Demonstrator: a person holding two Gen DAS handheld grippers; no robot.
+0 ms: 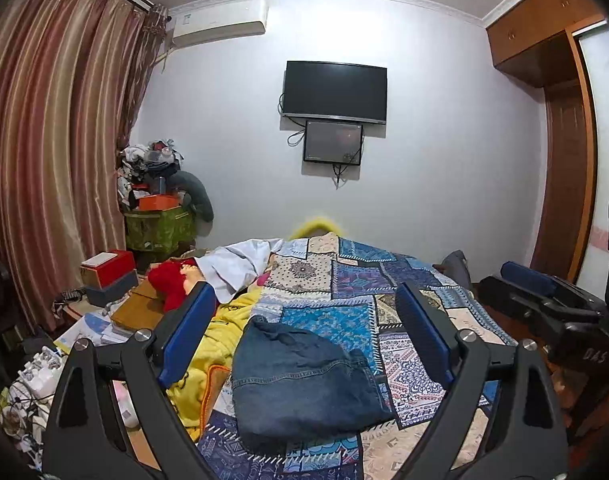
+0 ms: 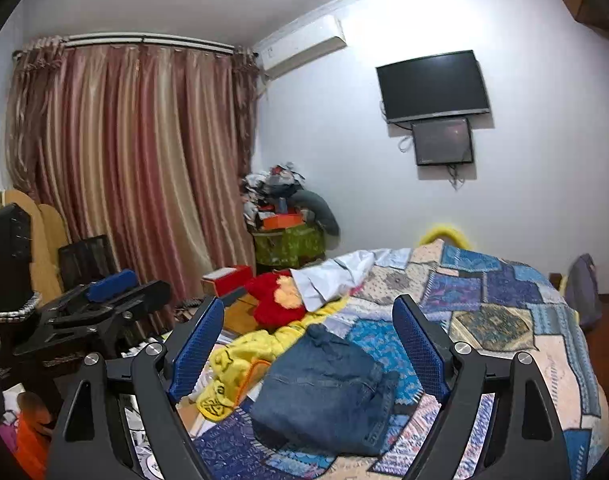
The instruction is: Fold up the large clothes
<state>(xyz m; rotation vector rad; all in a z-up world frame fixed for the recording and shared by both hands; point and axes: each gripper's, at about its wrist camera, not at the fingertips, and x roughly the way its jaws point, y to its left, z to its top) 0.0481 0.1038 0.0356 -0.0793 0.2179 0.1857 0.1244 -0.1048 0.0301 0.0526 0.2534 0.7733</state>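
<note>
A folded blue denim garment [image 1: 304, 384] [image 2: 324, 396] lies on the patchwork quilt [image 1: 356, 276] [image 2: 492, 320] that covers the bed. My left gripper [image 1: 304, 328] hangs in the air above and short of the denim. Its blue pads [image 1: 188, 332] are spread wide with nothing between them. My right gripper [image 2: 308, 340] is held the same way, open and empty, a little to the right of the left one. Each gripper shows in the other's view: the right gripper [image 1: 516, 284] at the right edge, the left gripper [image 2: 144, 286] at the left.
A yellow blanket [image 1: 224, 320] [image 2: 260, 348], a white garment [image 1: 240, 264] and a red plush toy [image 1: 172, 284] lie on the bed's left side. Boxes [image 1: 108, 272] and a cluttered pile [image 1: 156, 200] stand by the curtain [image 1: 52, 160]. A wardrobe [image 1: 564, 140] lines the right wall.
</note>
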